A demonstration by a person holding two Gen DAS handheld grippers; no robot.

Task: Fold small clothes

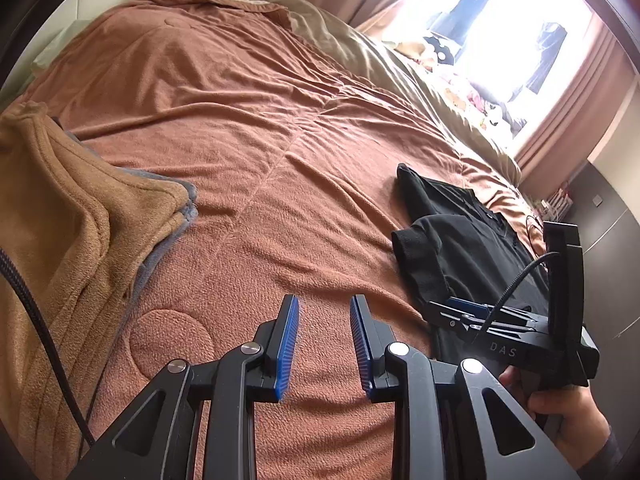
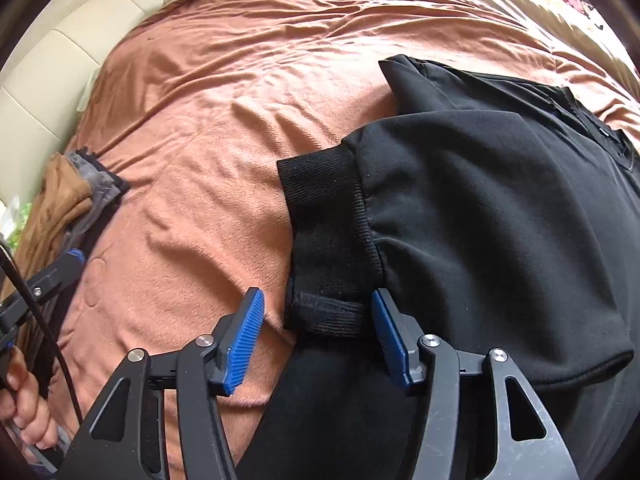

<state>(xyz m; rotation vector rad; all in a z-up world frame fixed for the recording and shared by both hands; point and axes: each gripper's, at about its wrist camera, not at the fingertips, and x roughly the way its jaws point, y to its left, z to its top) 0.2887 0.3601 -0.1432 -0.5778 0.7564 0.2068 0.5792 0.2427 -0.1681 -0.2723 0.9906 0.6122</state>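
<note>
Both grippers (image 1: 324, 344) (image 2: 318, 338) apart, prob. near blk sweatshirt (image 2: 500, 208).

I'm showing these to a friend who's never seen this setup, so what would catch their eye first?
Probably the black sweatshirt lying partly folded on the rust-orange blanket, with its ribbed cuff just ahead of the open right claw. Next, the open left claw over bare blanket, a tan folded garment to its left and a bright window beyond the bed.
</note>
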